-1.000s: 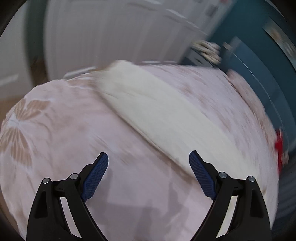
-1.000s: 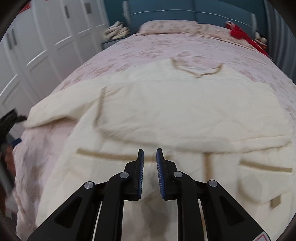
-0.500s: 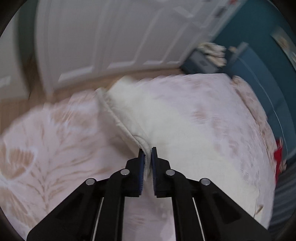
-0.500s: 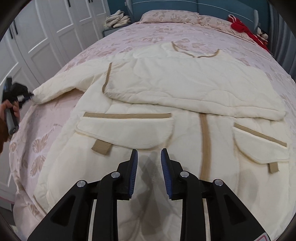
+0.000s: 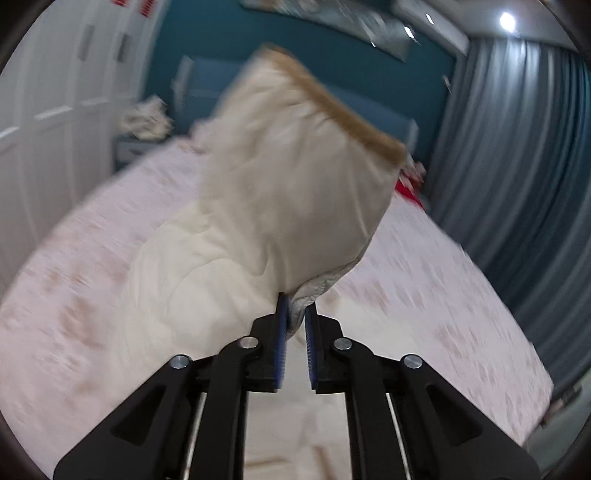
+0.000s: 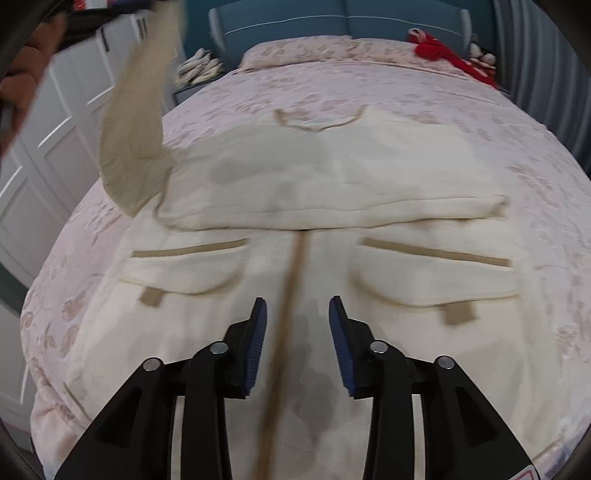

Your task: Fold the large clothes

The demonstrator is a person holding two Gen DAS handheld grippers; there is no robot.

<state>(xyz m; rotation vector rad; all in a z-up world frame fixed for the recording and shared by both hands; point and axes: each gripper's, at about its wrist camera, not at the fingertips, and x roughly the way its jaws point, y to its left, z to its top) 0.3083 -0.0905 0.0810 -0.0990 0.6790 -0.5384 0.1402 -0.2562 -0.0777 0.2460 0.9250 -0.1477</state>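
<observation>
A large cream quilted jacket [image 6: 332, 229] with tan trim lies spread face up on the bed, two flap pockets and a tan front strip toward me. My left gripper [image 5: 294, 314] is shut on the jacket's left sleeve [image 5: 295, 192] and holds it raised in the air, tan cuff up. That lifted sleeve also shows in the right wrist view [image 6: 136, 122] at the upper left. My right gripper [image 6: 297, 314] is open and empty, hovering over the jacket's lower front, astride the tan strip [image 6: 284, 306].
The bed has a pink floral cover [image 6: 546, 155] and a blue headboard [image 6: 343, 18]. A red item [image 6: 443, 51] lies by the pillow. White wardrobe doors [image 6: 55, 122] stand on the left, grey curtains [image 5: 517, 166] on the right.
My left gripper has lifted the gripped sleeve off the bed and swung it up toward the jacket. My right gripper has opened wider and shifted over the centre strip.
</observation>
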